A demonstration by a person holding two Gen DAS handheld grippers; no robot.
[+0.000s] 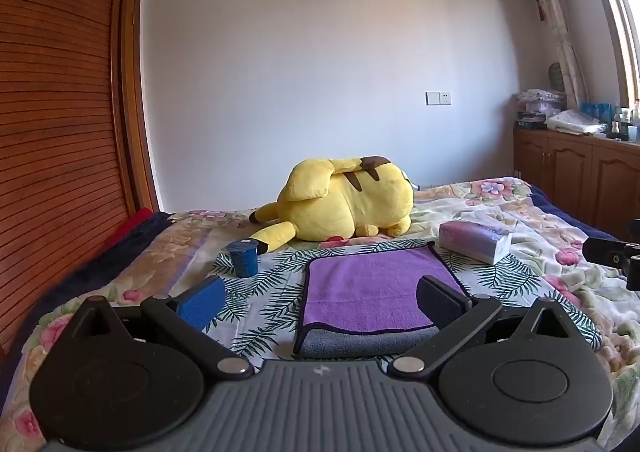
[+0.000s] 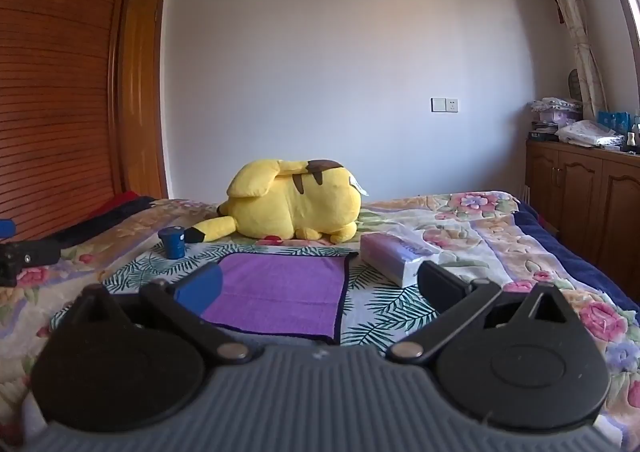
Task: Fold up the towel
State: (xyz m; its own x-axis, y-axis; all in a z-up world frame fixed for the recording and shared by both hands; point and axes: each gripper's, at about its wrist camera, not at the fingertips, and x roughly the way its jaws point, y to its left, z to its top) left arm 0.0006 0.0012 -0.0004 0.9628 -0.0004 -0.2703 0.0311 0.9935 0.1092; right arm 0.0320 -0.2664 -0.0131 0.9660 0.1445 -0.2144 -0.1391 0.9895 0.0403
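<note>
A purple towel (image 1: 372,288) with a dark hem and grey underside lies folded on a leaf-print cloth (image 1: 272,292) on the bed; the grey fold edge faces me. It also shows in the right wrist view (image 2: 280,292). My left gripper (image 1: 320,302) is open and empty, held above the towel's near left part. My right gripper (image 2: 320,288) is open and empty, above the towel's near right corner. Each gripper's body shows at the edge of the other's view, the right one (image 1: 612,256) and the left one (image 2: 24,256).
A yellow plush toy (image 1: 344,199) lies behind the towel. A blue cup (image 1: 243,258) stands to its left, a tissue pack (image 1: 474,240) to its right. The floral bedspread (image 1: 560,236) surrounds them. A wooden wardrobe (image 1: 60,111) is left, cabinets (image 1: 580,171) right.
</note>
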